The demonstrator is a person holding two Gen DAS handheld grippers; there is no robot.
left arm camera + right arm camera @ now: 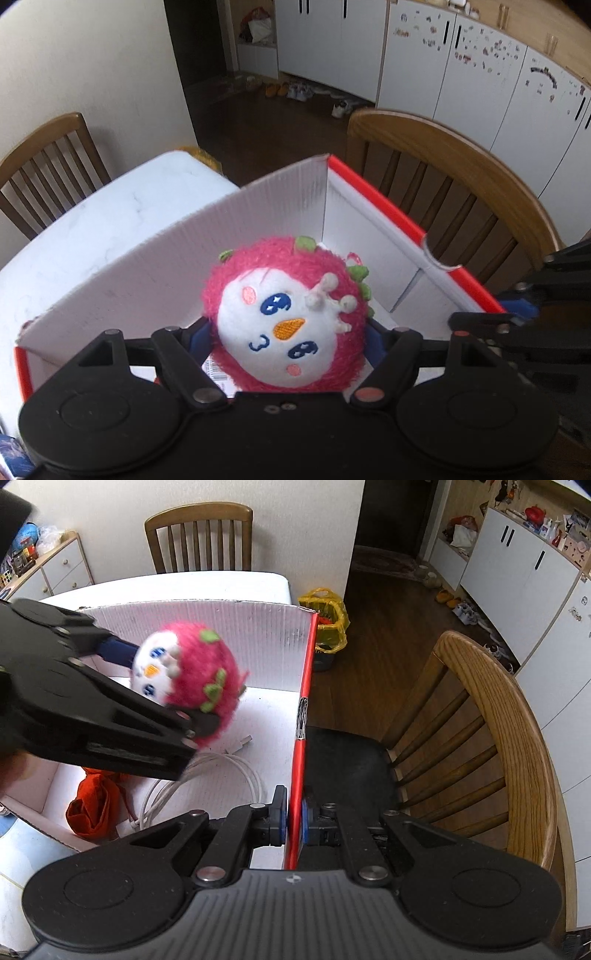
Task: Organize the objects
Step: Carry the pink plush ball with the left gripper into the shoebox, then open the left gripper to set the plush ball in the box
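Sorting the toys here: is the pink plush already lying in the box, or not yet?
Not yet: the pink plush hangs above the box floor, gripped by the left gripper.

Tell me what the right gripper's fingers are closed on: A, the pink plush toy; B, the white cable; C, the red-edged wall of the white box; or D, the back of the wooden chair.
C: in the right wrist view the right gripper pinches the red-edged wall of the white box, while the pink plush toy sits in the left gripper over the box.
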